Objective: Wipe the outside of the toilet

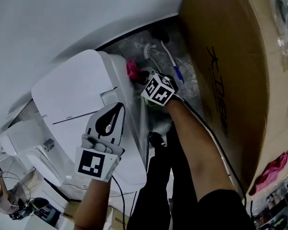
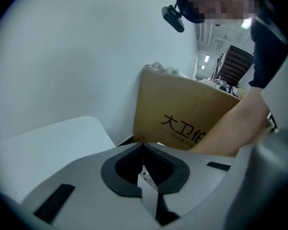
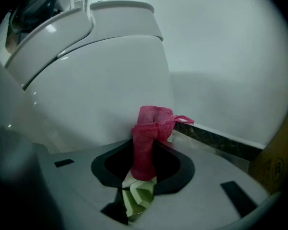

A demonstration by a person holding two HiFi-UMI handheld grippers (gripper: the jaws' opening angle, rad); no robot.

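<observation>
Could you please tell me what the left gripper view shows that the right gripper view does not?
Only the left gripper view shows the left hand-held gripper, jaws together and empty, and the person's forearm. Only the right gripper view shows the right hand-held gripper clamping a pink cloth by the outer side of the toilet. Both show the white wall and the cardboard box.

white toilet [image 1: 77,95], pink cloth [image 3: 151,131], brown box [image 1: 230,56]
</observation>
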